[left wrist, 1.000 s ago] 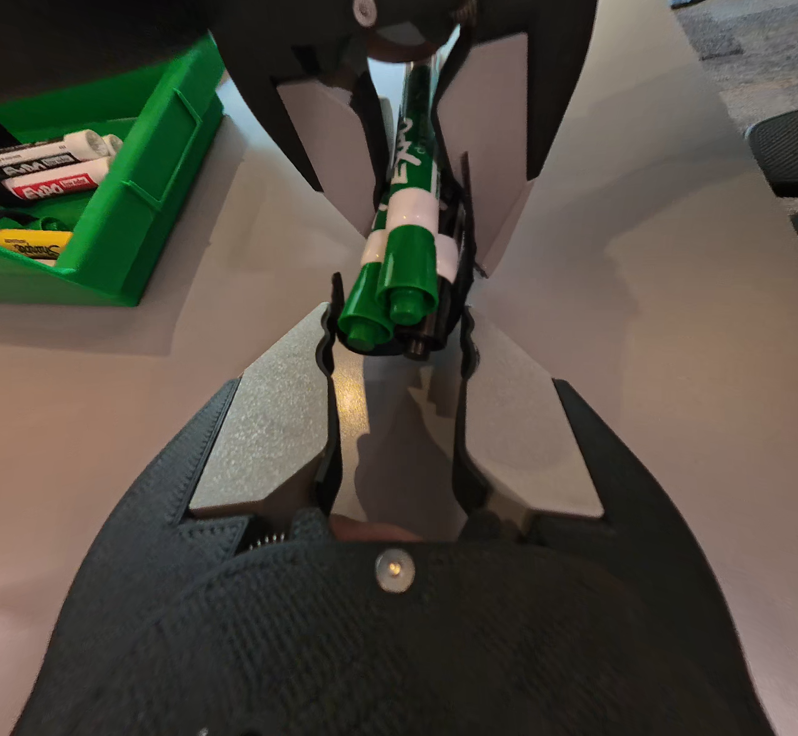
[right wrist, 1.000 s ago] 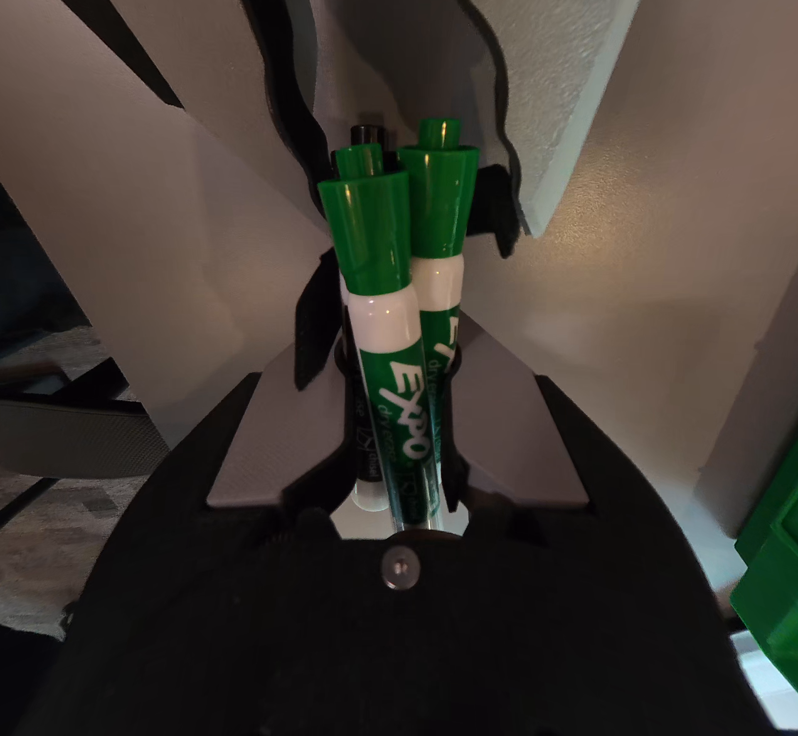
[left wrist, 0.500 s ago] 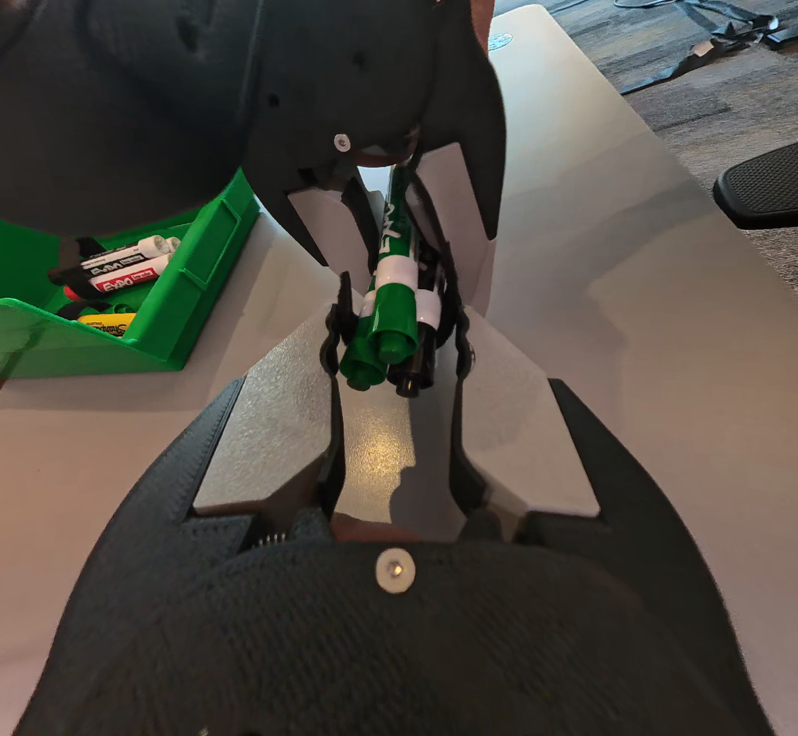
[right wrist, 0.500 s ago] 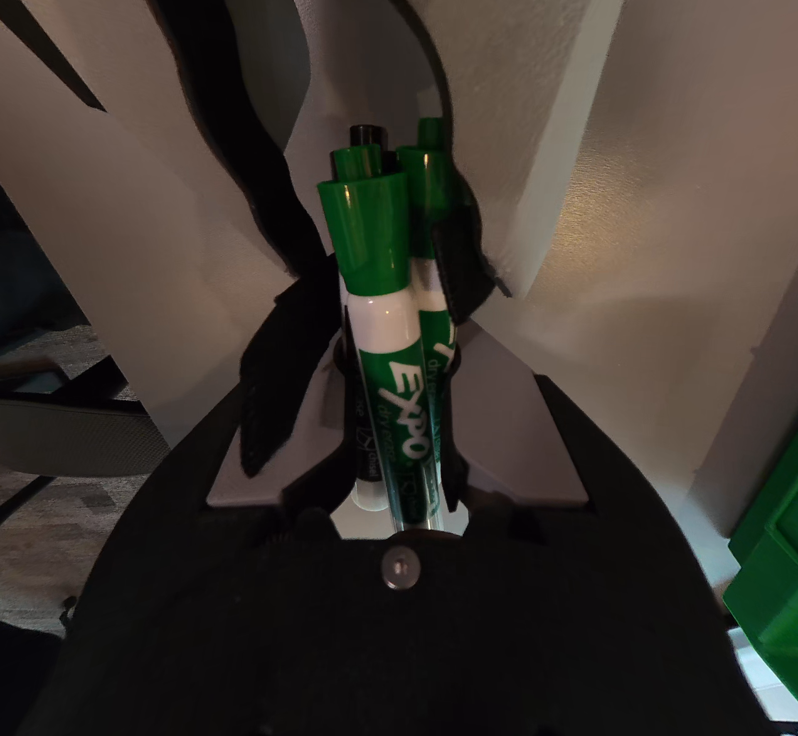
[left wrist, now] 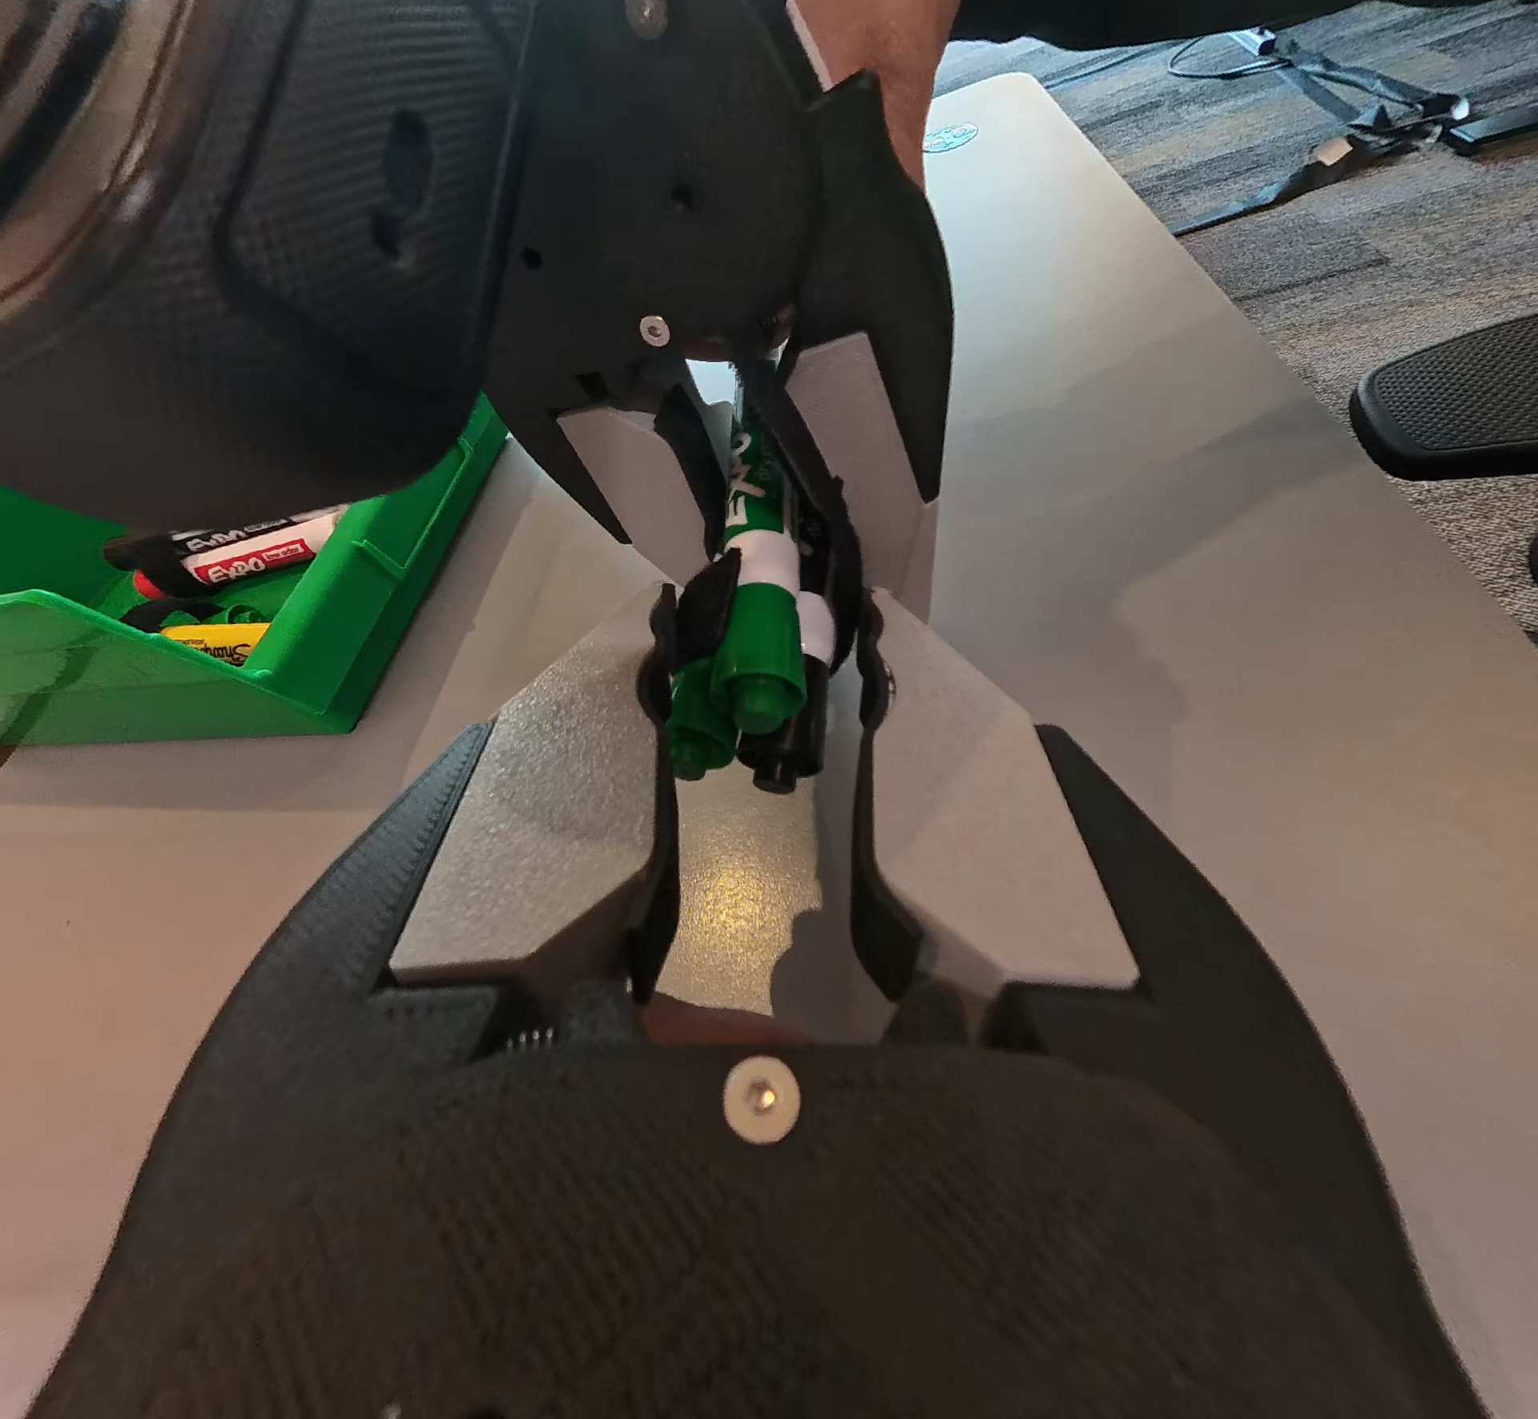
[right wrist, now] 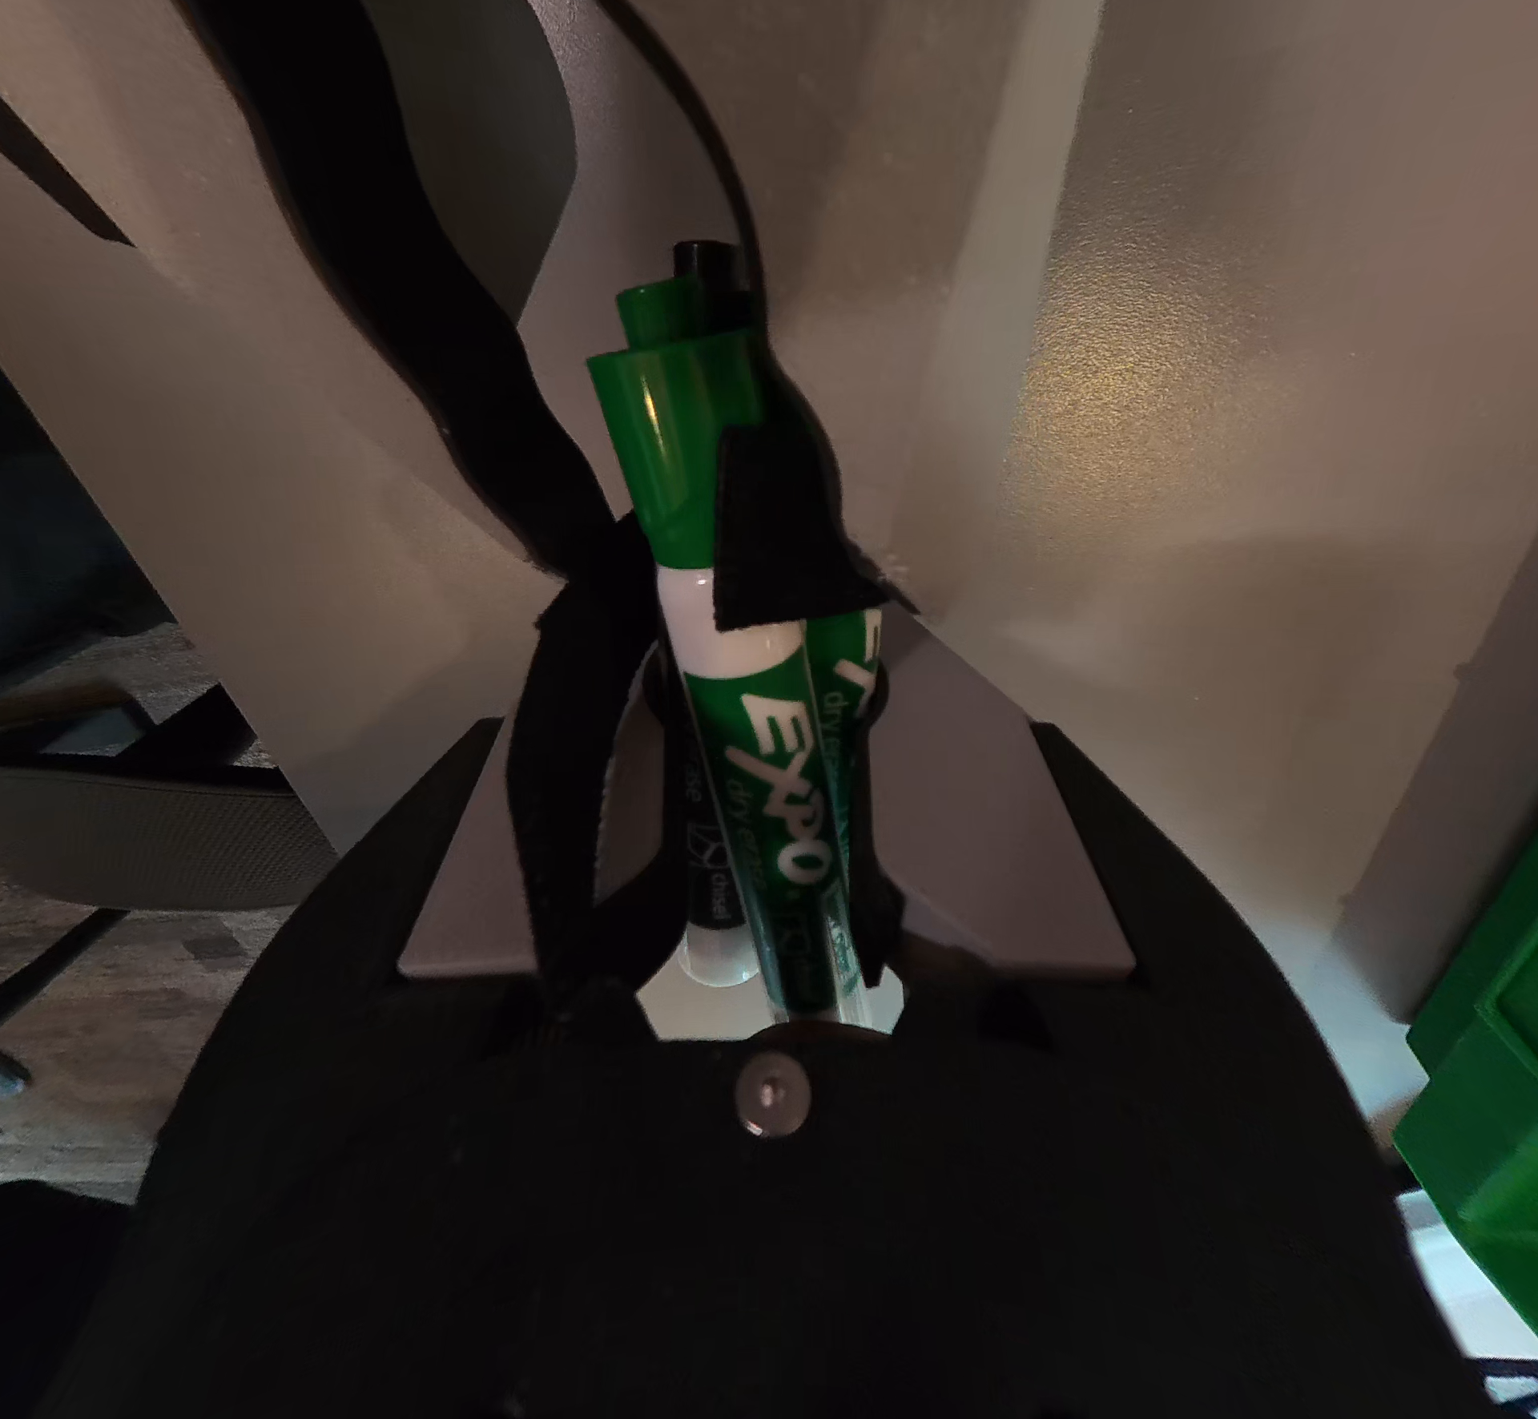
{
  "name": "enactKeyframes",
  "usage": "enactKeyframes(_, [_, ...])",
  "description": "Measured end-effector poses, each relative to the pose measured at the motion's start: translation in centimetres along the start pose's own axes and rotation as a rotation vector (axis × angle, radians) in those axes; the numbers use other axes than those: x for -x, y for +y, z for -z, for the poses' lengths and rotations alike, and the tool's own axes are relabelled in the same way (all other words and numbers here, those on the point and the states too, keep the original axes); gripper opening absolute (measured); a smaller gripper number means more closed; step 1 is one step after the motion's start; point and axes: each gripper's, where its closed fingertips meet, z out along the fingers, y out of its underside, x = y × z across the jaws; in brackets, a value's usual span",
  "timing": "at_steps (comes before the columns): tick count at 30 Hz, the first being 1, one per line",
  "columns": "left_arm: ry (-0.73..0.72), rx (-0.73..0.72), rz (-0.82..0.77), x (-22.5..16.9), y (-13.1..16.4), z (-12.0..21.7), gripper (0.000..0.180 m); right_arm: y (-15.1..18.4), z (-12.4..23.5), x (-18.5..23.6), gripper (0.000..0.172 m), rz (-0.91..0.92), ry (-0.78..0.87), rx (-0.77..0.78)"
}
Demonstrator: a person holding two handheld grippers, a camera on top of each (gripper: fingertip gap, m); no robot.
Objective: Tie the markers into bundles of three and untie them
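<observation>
Right fingers [right wrist: 666, 821] clamp three markers [right wrist: 707, 463]; left fingers [left wrist: 657, 680] close around caps and strap [right wrist: 782, 546], contact unclear. Strap loose, so bundle isn't tied yet, I reckon.

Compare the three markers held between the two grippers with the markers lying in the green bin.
The bundle of three markers, two green-capped and one black-capped, is held above the white table by the right hand-held gripper, with a black strap around it; the loose markers lie flat in the green plastic bin, unstrapped. The bundle tilts steeply, caps toward the left hand-held gripper. Both sets are capped, white-barrelled markers.
</observation>
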Motion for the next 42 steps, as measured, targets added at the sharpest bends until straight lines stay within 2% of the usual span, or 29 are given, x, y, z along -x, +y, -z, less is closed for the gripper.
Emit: enactKeyframes(42, [-0.063, -0.028, 0.05, 0.75, -0.84, 0.33, 0.031, -0.03, 0.07, -0.7, 0.037, -0.045, 0.019, 0.047])
